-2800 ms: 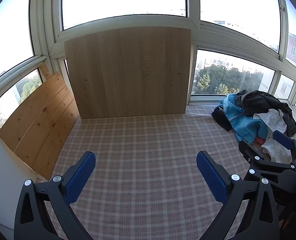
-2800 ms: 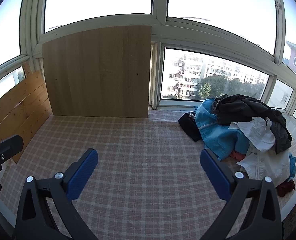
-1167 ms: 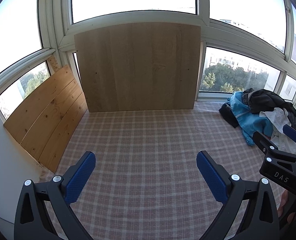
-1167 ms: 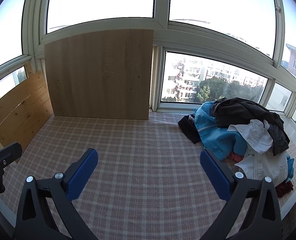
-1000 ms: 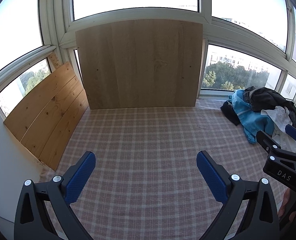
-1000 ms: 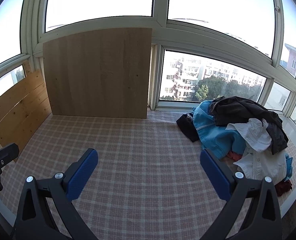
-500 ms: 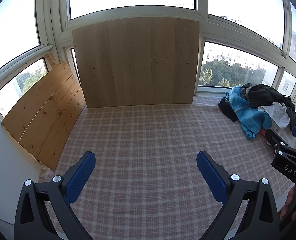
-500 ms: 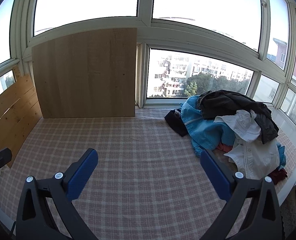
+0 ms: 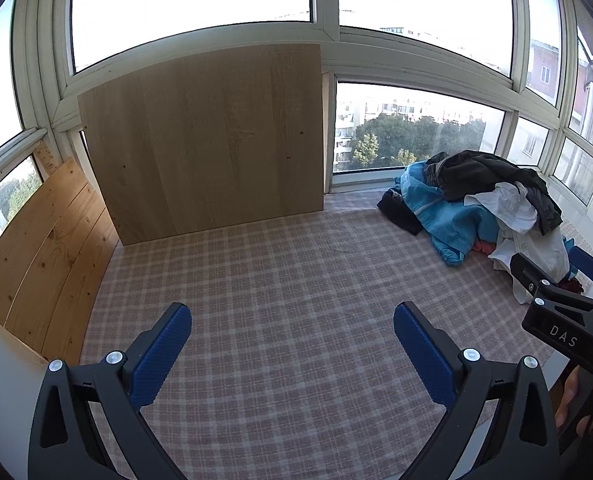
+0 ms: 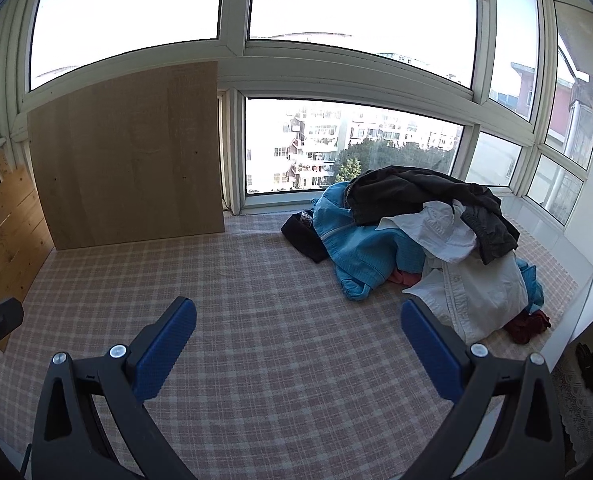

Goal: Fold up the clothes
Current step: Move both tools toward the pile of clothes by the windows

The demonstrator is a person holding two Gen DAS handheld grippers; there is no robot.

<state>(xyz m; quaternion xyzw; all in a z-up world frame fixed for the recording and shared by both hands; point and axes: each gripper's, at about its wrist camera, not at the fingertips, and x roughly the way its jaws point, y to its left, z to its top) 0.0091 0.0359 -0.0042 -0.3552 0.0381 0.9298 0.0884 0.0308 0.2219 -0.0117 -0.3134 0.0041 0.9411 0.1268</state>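
Both left gripper (image 9: 292,316) and right gripper (image 10: 298,310) jaws spread, holding nothing, over checked cloth (image 10: 256,300); clothes pile (image 10: 424,240) (unfolded) far right

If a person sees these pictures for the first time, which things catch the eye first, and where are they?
First, the pile of clothes on the right of the checked cloth, near the window: a blue jacket, a dark garment on top, a white shirt in front. Next, the large wooden board leaning against the windows at back left. Both grippers, left gripper and right gripper, are open and empty.
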